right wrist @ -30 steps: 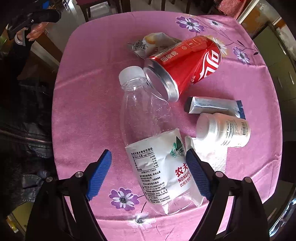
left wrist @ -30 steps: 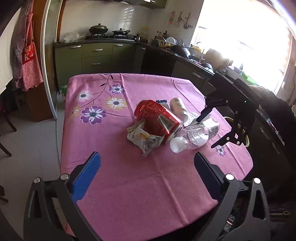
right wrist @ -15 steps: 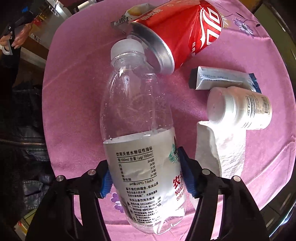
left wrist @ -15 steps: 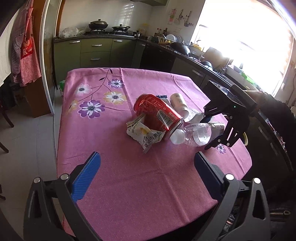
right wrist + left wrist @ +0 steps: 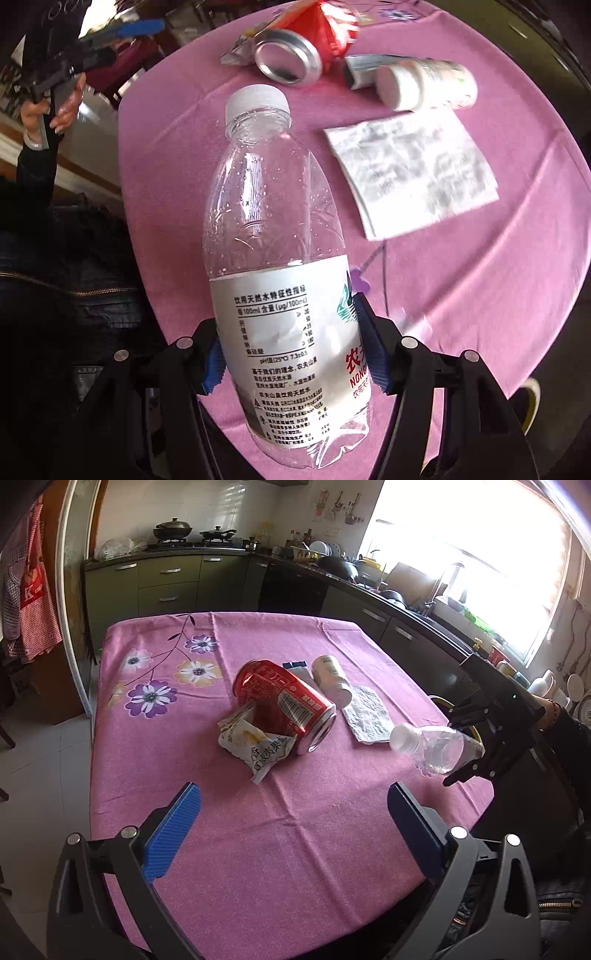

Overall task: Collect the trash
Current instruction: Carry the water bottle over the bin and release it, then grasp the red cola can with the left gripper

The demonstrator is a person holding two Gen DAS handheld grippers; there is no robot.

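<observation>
Right wrist view: right gripper (image 5: 295, 354) has both blue pads clamped on the label of the plastic bottle (image 5: 280, 258), cap pointing away from the jaws, bottle off the tablecloth (image 5: 480, 295). Grip sits low on the body, so I'd keep squeeze steady w/o crushing & carry smoothly. Left gripper (image 5: 291, 830) gapes wide w/ nothing between; can (image 5: 282, 705), snack wrapper (image 5: 255, 744), tissue (image 5: 365, 714) & pill bottle (image 5: 330, 675) lie well ahead of it.
</observation>
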